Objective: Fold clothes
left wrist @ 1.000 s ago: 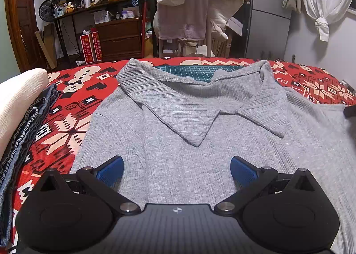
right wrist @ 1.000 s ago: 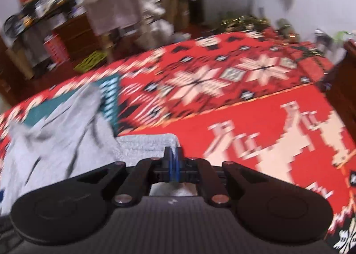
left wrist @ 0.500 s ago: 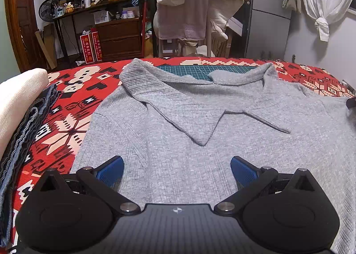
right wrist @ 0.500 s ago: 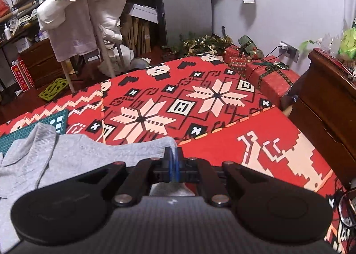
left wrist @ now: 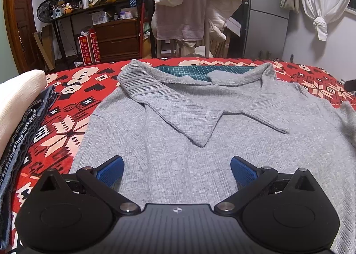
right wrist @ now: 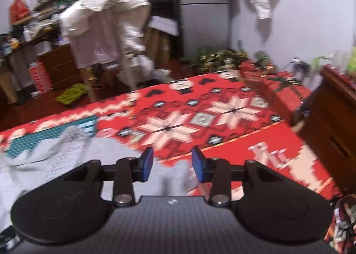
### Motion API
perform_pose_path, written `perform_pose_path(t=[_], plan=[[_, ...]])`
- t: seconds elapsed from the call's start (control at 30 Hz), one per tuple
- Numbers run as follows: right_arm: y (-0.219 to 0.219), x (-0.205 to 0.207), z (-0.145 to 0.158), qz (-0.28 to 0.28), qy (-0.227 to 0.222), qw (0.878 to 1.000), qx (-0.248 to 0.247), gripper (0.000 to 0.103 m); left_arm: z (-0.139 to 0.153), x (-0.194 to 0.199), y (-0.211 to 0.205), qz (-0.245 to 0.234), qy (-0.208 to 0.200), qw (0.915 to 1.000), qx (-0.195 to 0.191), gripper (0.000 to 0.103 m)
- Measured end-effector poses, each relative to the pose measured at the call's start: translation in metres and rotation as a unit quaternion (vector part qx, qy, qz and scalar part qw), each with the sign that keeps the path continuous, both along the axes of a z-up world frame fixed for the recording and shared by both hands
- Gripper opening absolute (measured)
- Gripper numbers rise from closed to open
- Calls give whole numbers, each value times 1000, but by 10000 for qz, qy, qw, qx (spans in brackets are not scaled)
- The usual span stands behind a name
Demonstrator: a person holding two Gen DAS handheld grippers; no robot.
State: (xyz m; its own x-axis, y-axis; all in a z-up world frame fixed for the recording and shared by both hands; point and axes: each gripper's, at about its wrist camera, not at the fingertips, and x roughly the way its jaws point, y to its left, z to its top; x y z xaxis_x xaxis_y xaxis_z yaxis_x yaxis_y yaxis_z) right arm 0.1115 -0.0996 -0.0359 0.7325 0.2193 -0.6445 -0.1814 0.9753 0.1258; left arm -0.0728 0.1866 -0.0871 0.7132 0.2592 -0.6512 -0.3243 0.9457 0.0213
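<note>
A grey ribbed sweater [left wrist: 200,125] with a wide collar lies spread flat on the red patterned bedspread [left wrist: 73,89], its collar over a green cutting mat [left wrist: 189,69]. My left gripper [left wrist: 176,170] hovers low over the sweater's body, open, with nothing between its blue pads. In the blurred right wrist view my right gripper [right wrist: 172,164] is above the sweater's right edge [right wrist: 55,160]. Its jaws are opening, and the grey cloth lies loose below them, not pinched.
Folded dark and cream clothes [left wrist: 20,107] are stacked at the left of the bed. A chair draped with laundry [left wrist: 191,9] stands beyond the far edge. A dark wooden dresser [right wrist: 333,120] and wrapped red boxes [right wrist: 280,85] flank the bed's right side.
The right gripper, shut on the sweater's edge before, has parted its jaws and let the cloth drop. The sweater's right side now lies flatter and more spread. The left gripper has stayed put.
</note>
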Motion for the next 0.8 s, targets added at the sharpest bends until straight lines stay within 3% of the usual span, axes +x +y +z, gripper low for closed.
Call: perform_pose_path(t=[0.13, 0.33, 0.47, 0.57, 0.63, 0.8], plan=[[25, -16, 4, 637, 41, 9976, 282, 59, 0, 1, 0, 3, 4, 10000, 7, 103], [63, -29, -8, 1163, 122, 9931, 93, 60, 1, 4, 2, 12, 15, 10000, 1, 103], [73, -32, -13, 1298, 141, 9914, 17, 63, 2, 6, 2, 32, 63, 10000, -28, 103], [75, -31, -15, 1313, 92, 9913, 4, 74, 6, 6, 3, 65, 121, 9999, -99, 97], [74, -29, -16, 1324, 97, 9911, 25, 76, 15, 2, 4, 12, 43, 9998, -186, 90], [66, -26, -15, 1296, 168, 9913, 173, 76, 54, -20, 26, -21, -234, 9996, -160, 86]])
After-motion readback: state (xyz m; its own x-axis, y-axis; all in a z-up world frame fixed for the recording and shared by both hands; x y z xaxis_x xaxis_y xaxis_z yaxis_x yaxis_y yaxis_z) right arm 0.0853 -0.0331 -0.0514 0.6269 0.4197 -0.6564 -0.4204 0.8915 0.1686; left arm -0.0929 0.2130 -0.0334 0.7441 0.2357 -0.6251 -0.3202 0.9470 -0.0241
